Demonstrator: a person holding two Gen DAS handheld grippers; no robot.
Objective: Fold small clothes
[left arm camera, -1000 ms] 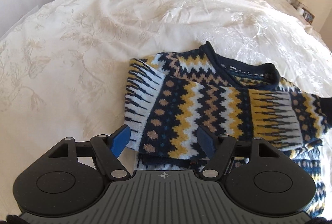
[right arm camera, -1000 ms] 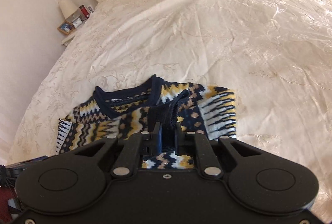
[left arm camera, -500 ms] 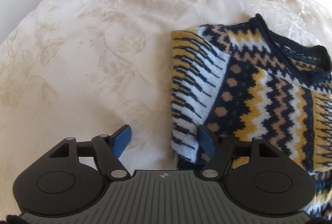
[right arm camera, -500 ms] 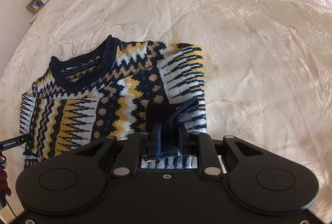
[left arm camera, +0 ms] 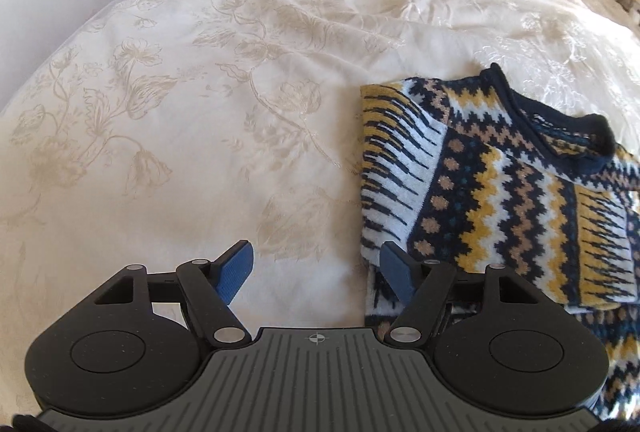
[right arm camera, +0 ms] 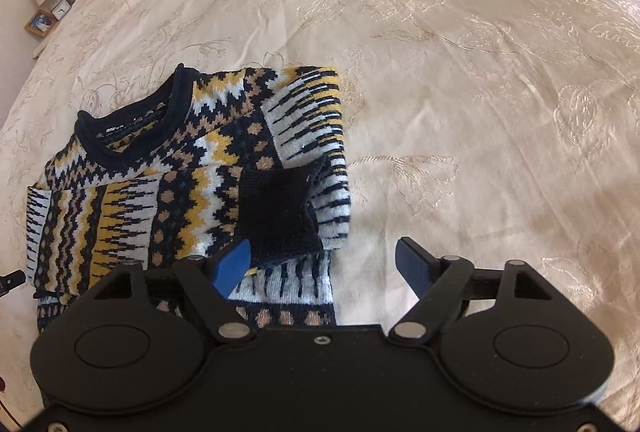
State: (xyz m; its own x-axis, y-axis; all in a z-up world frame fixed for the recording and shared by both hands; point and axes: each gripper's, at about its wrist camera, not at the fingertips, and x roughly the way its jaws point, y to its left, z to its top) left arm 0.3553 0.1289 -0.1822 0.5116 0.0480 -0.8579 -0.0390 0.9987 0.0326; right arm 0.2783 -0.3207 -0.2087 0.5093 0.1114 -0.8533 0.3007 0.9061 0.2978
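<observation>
Left wrist view: one patterned sweater [left arm camera: 496, 191] is laid on one cream bedspread [left arm camera: 200, 111].
Its lower hem is hidden behind both grippers. Navy, mustard, tan and white zigzags are seen, sleeves folded inward, one dark cuff [right arm camera: 280, 207] on top. Left gripper [left arm camera: 316, 270] and right gripper [right arm camera: 324, 264] are spread wide, empty.

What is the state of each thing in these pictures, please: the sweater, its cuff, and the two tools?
Sweater: lying flat on the bed cover, both sleeves folded in over the front.
Dark cuff: lying on top of the sweater, not gripped.
Left tool: open, holding nothing, over the bed cover at the sweater's edge.
Right tool: open, holding nothing, just by the cuff.
</observation>
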